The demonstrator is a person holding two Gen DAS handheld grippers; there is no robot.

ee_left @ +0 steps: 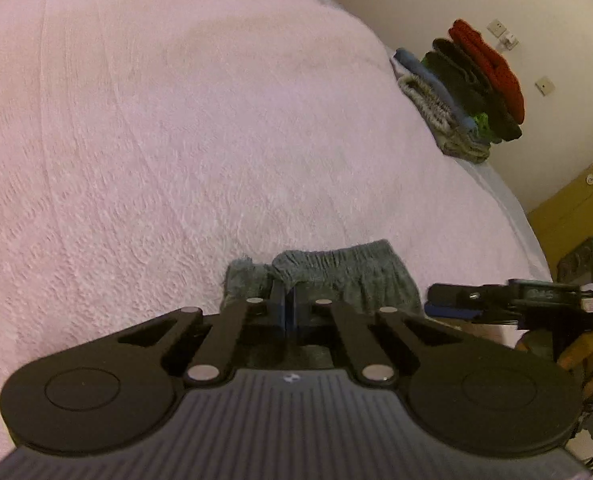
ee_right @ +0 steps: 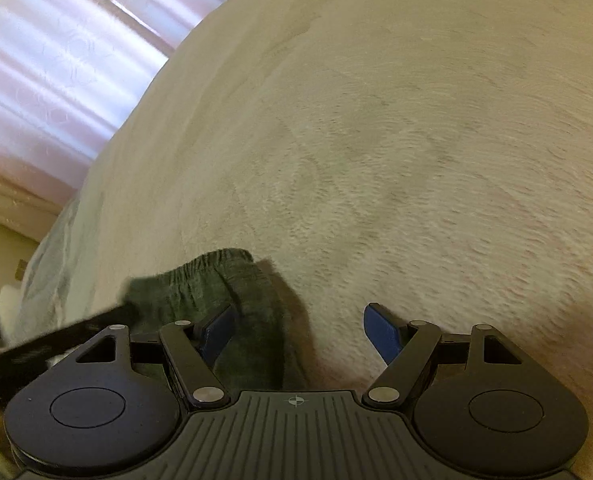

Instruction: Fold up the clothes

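Observation:
A small grey garment with an elastic waistband (ee_left: 348, 276) lies on the pale fuzzy bedspread (ee_left: 176, 140) near its front edge. My left gripper (ee_left: 289, 300) is shut on the garment's waistband edge, with cloth bunched over the fingertips. In the right wrist view the same garment (ee_right: 224, 292) lies at lower left. My right gripper (ee_right: 296, 332) is open just above it, its left blue pad (ee_right: 218, 334) over the cloth and its right pad (ee_right: 382, 332) over bare bedspread. The right gripper also shows in the left wrist view (ee_left: 508, 300) beside the garment.
A stack of folded clothes (ee_left: 468, 88), red on top, sits at the bed's far right edge by the wall. A door (ee_left: 580, 196) and some equipment (ee_left: 592, 264) stand to the right. Curtains (ee_right: 56, 80) hang beyond the bed's left side.

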